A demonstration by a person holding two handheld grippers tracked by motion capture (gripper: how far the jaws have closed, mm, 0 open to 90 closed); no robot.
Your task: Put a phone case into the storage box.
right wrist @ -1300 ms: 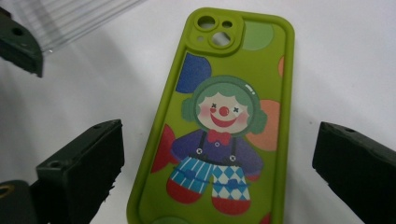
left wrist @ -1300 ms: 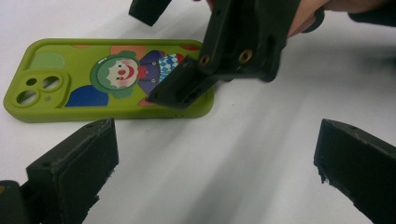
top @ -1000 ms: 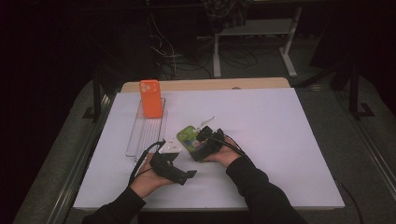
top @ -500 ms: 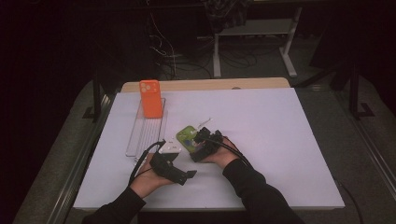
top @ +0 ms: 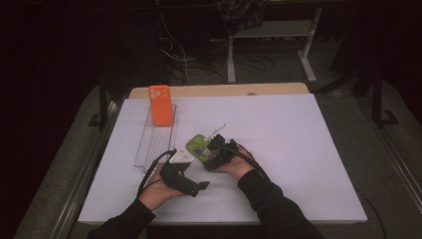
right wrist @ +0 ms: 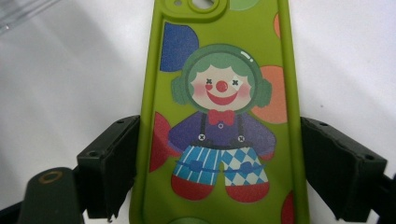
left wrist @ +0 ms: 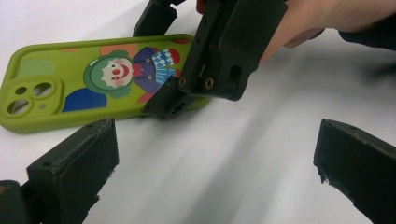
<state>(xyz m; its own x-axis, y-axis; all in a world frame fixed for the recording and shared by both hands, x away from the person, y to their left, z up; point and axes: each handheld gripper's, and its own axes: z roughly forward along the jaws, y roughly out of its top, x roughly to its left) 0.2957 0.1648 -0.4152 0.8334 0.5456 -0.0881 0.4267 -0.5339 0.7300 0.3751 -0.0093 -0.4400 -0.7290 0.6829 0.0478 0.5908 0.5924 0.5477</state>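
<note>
Hand-held gripper at the right was seen closing its jaws astride the green clown phone case lying flat on the white tabletop, apparently for lifting, while the left hand-held gripper was held released nearby.

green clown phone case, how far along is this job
Looks done: an orange phone case already stands upright in the clear rack. In hand: the right tool straddles the green clown case, which lies flat on the white table; its jaws have just been closing, with the left pad near the case edge and a gap at the right. The left tool is open beside it. Left: grip, lift, probably rack it.
</note>
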